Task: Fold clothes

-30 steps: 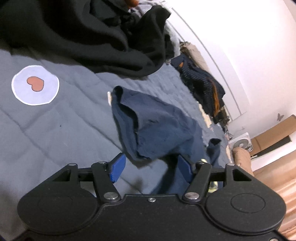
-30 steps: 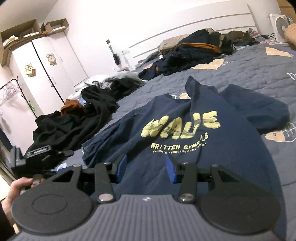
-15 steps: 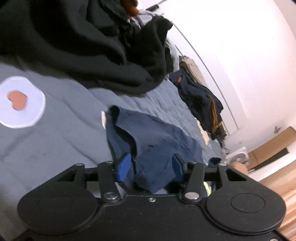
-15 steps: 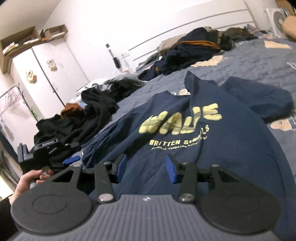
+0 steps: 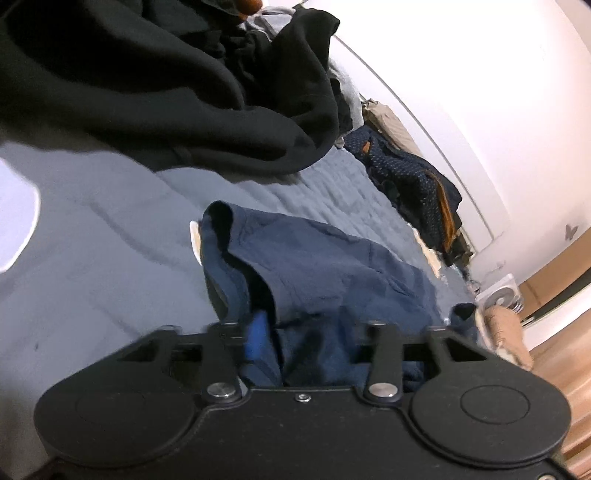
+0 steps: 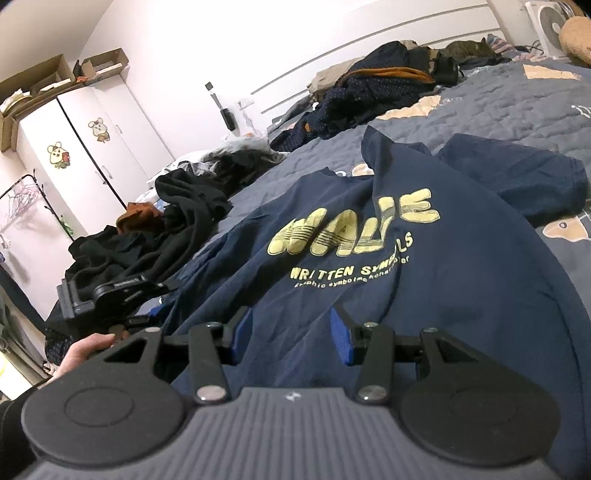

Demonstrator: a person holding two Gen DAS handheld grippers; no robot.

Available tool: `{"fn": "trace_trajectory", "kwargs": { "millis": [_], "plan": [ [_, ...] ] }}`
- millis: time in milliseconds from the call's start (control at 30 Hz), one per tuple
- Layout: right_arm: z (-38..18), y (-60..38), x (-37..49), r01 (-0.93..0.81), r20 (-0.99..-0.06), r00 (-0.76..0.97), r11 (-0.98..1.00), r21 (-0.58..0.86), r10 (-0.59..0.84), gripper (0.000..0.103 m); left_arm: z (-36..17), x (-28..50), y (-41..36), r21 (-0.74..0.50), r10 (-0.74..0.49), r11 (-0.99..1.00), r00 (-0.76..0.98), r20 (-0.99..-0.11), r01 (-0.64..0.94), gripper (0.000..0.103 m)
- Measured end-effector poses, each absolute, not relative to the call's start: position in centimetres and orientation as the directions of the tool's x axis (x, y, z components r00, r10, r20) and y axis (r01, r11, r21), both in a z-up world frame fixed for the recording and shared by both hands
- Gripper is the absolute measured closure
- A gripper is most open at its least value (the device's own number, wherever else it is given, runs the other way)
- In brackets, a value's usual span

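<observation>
The navy T-shirt (image 6: 424,280) lies spread and unfolded on the bed (image 6: 491,99), the left hand-held gripper (image 5: 295,332) closing on its bunched edge, the right hand-held gripper (image 6: 291,332) half open and empty over its hem; all folds remain.

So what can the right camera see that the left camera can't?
Only the right wrist view shows the yellow lettering on the shirt's front, the white wardrobe with mouse stickers, the person's hand and the right gripper, open over the fabric.

Only the left wrist view shows the left gripper closing on a bunched edge of the shirt, and a round white patch on the quilt.

Both show the navy T-shirt, the black clothes pile, the grey quilt and the white fan.
</observation>
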State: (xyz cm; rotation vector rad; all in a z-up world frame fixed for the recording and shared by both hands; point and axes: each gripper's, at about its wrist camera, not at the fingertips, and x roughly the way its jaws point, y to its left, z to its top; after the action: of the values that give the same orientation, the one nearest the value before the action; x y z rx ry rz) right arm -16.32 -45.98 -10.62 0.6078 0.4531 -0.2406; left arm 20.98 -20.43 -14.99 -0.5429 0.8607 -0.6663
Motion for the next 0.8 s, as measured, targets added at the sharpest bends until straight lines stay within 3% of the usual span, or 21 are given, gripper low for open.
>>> {"fn": "trace_trajectory", "kwargs": {
  "millis": [100, 300, 433, 500, 600, 667, 800],
  "plan": [
    [-10.8, -46.1, -16.3, 0.348, -0.48, 0.873, 0.797, 0.493, -0.084, 0.057, -14.7, 21.4, -19.9, -0.691, -0.722, 0.663, 0.491, -0.487, 0.289, 0.086],
    [-11.0, -46.5, -16.2, 0.357, -0.485, 0.87, 0.79, 0.499, -0.087, 0.057, -12.1, 20.9, -17.1, -0.717, -0.706, 0.647, 0.56, -0.434, 0.259, 0.094],
    [-10.9, -46.6, -16.2, 0.359, -0.485, 0.87, 0.786, 0.503, -0.087, 0.057, -10.6, 19.6, -14.8, -0.697, -0.662, 0.682, 0.592, -0.459, 0.222, 0.094],
    [-10.8, -46.7, -16.2, 0.353, -0.481, 0.873, 0.787, 0.506, -0.083, 0.057, -11.1, 19.5, -14.1, -0.697, -0.641, 0.696, 0.585, -0.496, 0.172, 0.089],
    [-10.6, -46.5, -16.2, 0.346, -0.476, 0.876, 0.792, 0.503, -0.08, 0.057, -11.7, 19.4, -13.1, -0.699, -0.614, 0.708, 0.576, -0.539, 0.101, 0.071],
    [-10.4, -46.4, -16.2, 0.343, -0.472, 0.878, 0.795, 0.5, -0.081, 0.057, -11.5, 18.9, -12.6, -0.701, -0.598, 0.709, 0.592, -0.541, 0.075, 0.045],
    [-10.5, -46.5, -16.1, 0.344, -0.471, 0.879, 0.786, 0.513, -0.077, 0.057, -11.8, 17.6, -13.6, -0.705, -0.635, 0.701, 0.541, -0.552, 0.103, 0.044]
  ]
}}
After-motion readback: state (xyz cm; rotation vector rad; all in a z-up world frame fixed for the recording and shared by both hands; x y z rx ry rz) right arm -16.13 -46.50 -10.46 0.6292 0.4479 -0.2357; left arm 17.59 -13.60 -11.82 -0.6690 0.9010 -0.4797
